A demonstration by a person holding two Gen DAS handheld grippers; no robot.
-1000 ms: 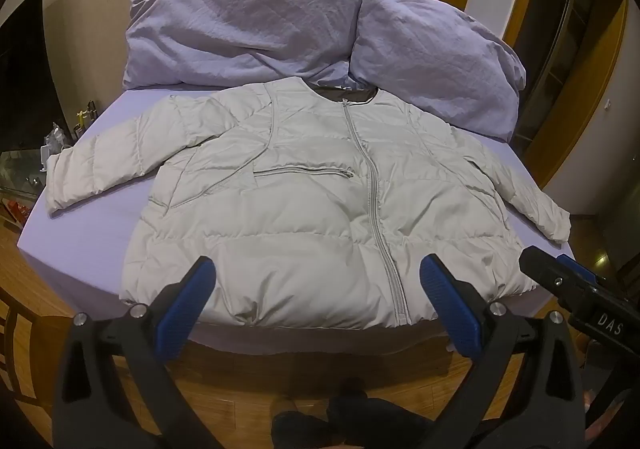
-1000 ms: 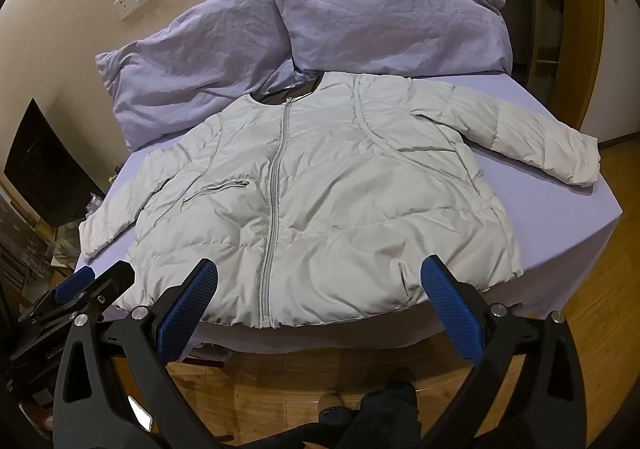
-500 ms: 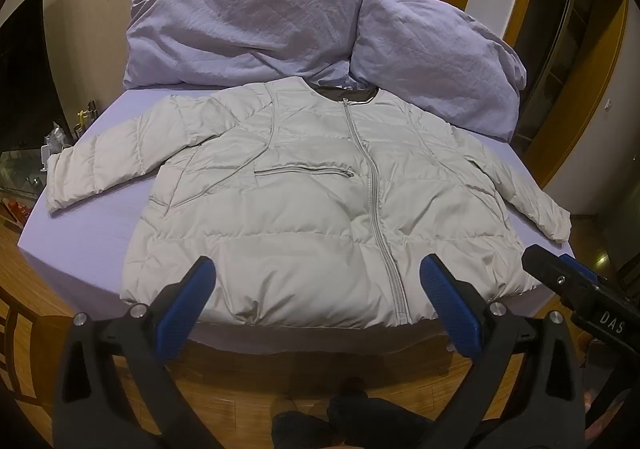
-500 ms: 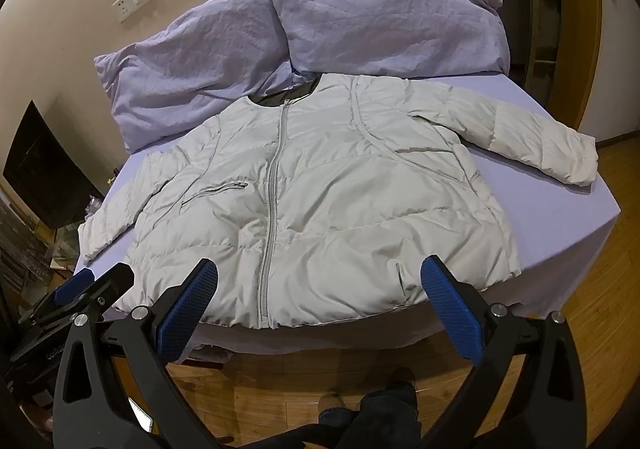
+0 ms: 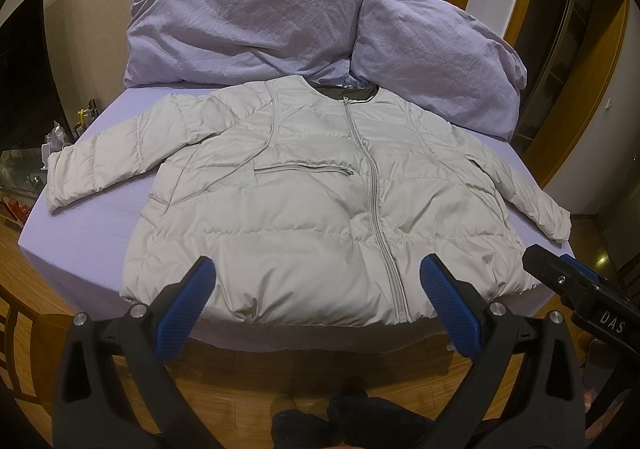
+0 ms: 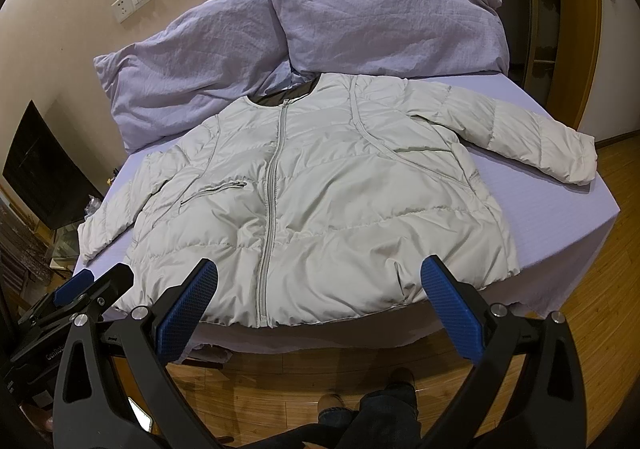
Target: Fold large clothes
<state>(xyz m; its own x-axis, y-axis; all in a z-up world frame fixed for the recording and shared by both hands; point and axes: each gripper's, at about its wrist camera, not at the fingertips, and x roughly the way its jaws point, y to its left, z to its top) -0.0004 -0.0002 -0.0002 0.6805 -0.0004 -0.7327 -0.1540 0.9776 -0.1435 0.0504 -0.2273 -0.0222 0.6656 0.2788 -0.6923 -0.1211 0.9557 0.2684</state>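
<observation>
Across the middle of the left wrist view lies the jacket (image 5: 320,201), spread face up on the bed (image 5: 80,241), zip closed, collar toward the two pillows (image 5: 248,37) at the top of the frame and hem along the near edge. Both sleeves are splayed out, one to the left edge and one toward the lower right, which reads as a garment laid flat and ready for folding, with no fold made yet. At the bottom of the frame the left gripper (image 5: 318,305) hangs short of the hem over the floor (image 5: 320,373), its jaws wide apart and empty; that width suits a bite on thick padded cloth. At the lower right the right gripper (image 5: 576,289) pokes in at about the same level. From the right wrist view the jacket (image 6: 340,201) fills the centre again, its right sleeve reaching the right side of the frame, the other the lower left. Low in this frame the right gripper (image 6: 320,305) also stands fully open with nothing in it, hovering just before the hem, and the left gripper (image 6: 88,289) shows at the lower left. Paired this way, they look set to take the hem or the sleeves together.
</observation>
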